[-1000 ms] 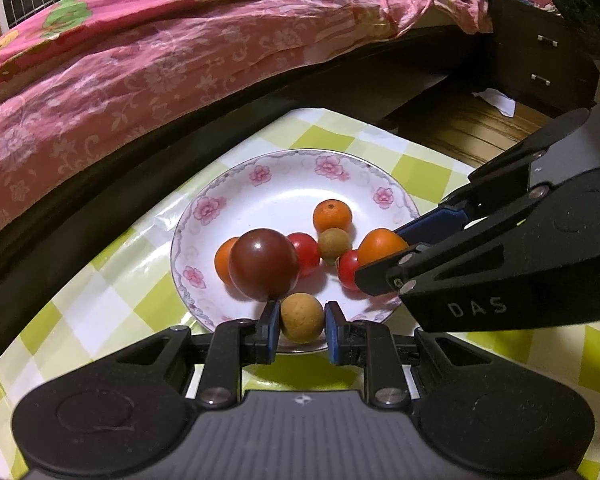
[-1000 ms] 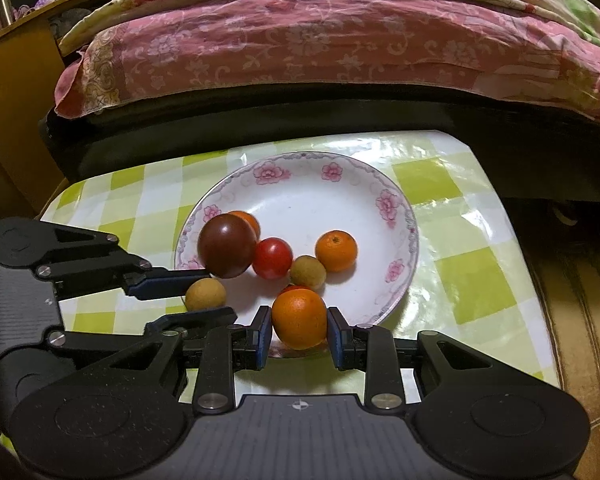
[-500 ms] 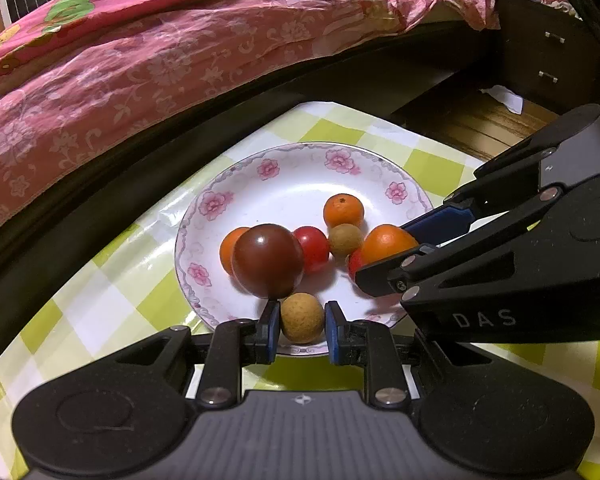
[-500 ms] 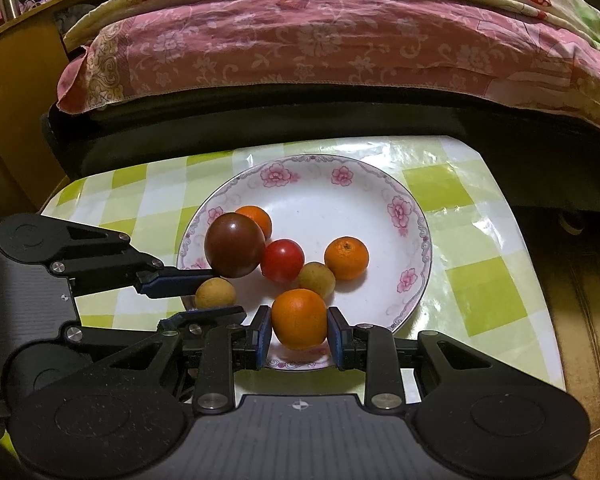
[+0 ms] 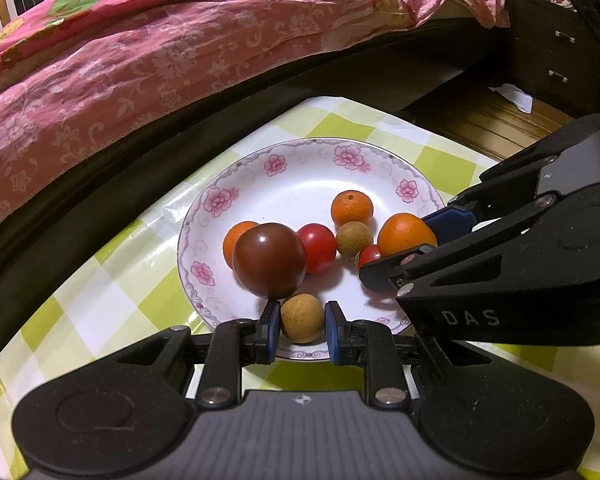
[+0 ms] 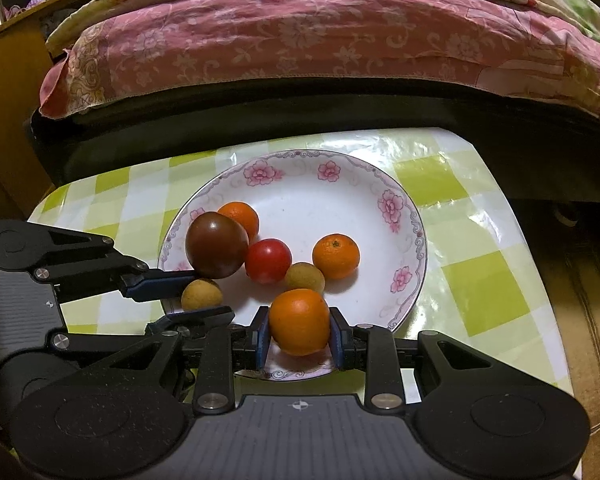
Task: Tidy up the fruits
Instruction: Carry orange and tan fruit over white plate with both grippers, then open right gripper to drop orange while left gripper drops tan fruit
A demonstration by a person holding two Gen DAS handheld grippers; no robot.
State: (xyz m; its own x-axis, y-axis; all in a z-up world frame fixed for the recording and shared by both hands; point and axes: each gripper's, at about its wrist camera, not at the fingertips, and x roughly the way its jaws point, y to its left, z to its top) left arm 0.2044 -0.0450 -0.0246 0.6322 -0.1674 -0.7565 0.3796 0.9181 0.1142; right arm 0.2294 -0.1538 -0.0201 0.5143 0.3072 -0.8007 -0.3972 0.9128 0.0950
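Note:
A white flowered plate point(image 5: 300, 168) point(image 6: 340, 184) on a green checked tablecloth holds several fruits. My left gripper point(image 5: 302, 326) is shut on a tan longan point(image 5: 302, 319) point(image 6: 201, 294) over the plate's near rim. My right gripper point(image 6: 300, 336) is shut on an orange fruit point(image 6: 299, 321) point(image 5: 406, 234), also above the near rim. On the plate lie a large dark red plum point(image 5: 269, 266) point(image 6: 216, 245), a red tomato point(image 5: 317, 242) point(image 6: 268, 261), a second longan point(image 5: 354, 239) point(image 6: 305, 278), a mandarin point(image 5: 352, 208) point(image 6: 336, 256) and another orange fruit point(image 5: 238, 236) point(image 6: 240, 218) behind the plum.
A bed with a pink flowered quilt point(image 5: 180, 48) point(image 6: 320, 40) runs along the table's far side on a dark frame. A dark drawer cabinet point(image 5: 556, 60) stands at the right on a wooden floor. The table's edge point(image 6: 520, 220) drops off to the right.
Both grippers drew back slightly toward the near rim with their fruits still held, so the plate looks a little farther away. The fruits on the plate stayed put.

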